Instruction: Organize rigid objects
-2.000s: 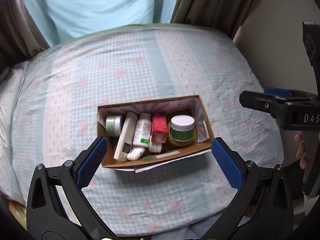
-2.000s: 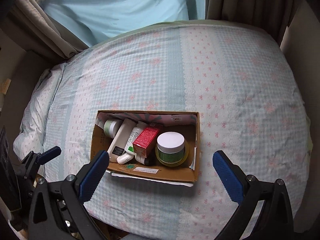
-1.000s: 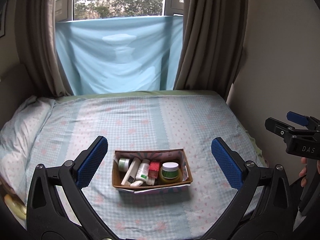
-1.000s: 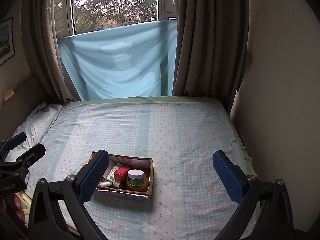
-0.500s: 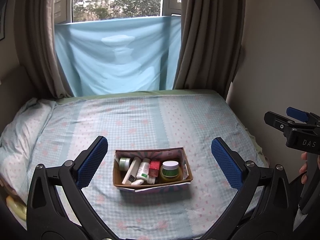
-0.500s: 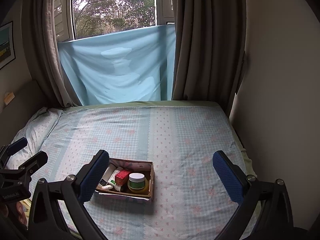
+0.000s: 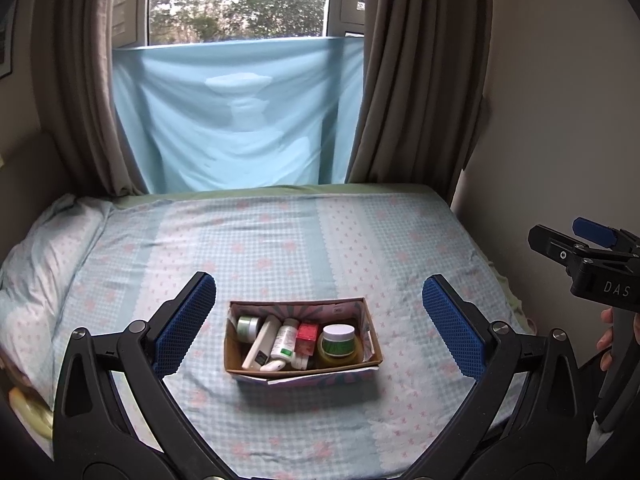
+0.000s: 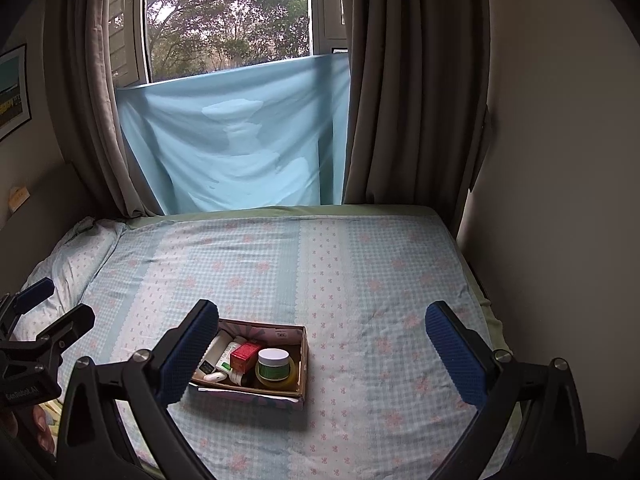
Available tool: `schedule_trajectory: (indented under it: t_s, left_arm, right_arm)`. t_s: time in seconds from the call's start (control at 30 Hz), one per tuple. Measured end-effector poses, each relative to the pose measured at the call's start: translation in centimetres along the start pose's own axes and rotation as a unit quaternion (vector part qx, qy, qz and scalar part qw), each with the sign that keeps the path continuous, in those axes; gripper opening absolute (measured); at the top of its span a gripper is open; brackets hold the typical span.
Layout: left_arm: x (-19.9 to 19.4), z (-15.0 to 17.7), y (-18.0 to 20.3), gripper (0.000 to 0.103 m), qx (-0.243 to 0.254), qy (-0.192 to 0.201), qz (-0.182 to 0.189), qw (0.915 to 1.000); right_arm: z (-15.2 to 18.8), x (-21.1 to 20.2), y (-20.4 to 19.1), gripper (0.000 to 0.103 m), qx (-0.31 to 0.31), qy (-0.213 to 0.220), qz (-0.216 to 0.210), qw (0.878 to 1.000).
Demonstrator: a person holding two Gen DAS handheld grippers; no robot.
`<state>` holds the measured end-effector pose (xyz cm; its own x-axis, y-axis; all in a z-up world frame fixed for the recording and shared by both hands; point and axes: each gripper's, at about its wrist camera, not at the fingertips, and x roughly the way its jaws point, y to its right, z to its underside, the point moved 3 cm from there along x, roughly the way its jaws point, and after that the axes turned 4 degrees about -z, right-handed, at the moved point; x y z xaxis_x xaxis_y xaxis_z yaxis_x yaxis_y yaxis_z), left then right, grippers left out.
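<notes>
A cardboard box [image 7: 303, 364] sits on the bed [image 7: 280, 240], near its front edge, on a pale blue checked sheet with pink flowers. Inside, packed side by side, are a small green-lidded jar [image 7: 248, 328] at the left, a long white tube [image 7: 262, 343] leaning on its side, a white bottle [image 7: 285, 340] with a green label, a red carton [image 7: 307, 334], and a squat green jar [image 7: 338, 342] with a white lid at the right. A small white oval item [image 7: 272, 366] lies at the front of the box.

The left gripper [image 7: 316, 326] hangs above the bed with the box framed between its blue pads [image 7: 184, 324]; its jaws are spread wide and hold nothing. The right gripper [image 8: 320, 354] is likewise wide apart and empty, with the box low beside its left finger.

Behind the bed, a light blue cloth [image 8: 236, 140] covers the lower window between brown curtains [image 8: 416, 80]. A pillow [image 7: 44, 248] rests at the left side.
</notes>
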<state>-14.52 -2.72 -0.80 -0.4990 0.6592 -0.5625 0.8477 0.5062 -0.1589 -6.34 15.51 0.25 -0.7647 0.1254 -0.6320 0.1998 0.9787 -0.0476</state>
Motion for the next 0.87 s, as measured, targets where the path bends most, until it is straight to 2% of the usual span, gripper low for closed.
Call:
schedule_trajectory:
  t_s: [0.37, 0.7, 0.87]
  left_arm:
    - [-1.2, -0.4, 0.4, 0.103, -0.005, 0.029, -0.002, 0.9996]
    - [-2.9, -0.5, 1.4, 0.103, 0.020, 0.074, -0.050, 0.9958]
    - [-3.5, -0.5, 1.7, 0.103, 0.021, 0.088, -0.035, 0.9953]
  right_arm:
    - [-0.1, -0.4, 0.6, 0.103, 0.000, 0.002, 0.002, 1.000]
    - [-0.1, -0.8, 0.8, 0.103, 0.000, 0.009, 0.005, 1.000]
    - [0.0, -0.9, 0.8, 0.103, 0.000, 0.008, 0.004, 1.000]
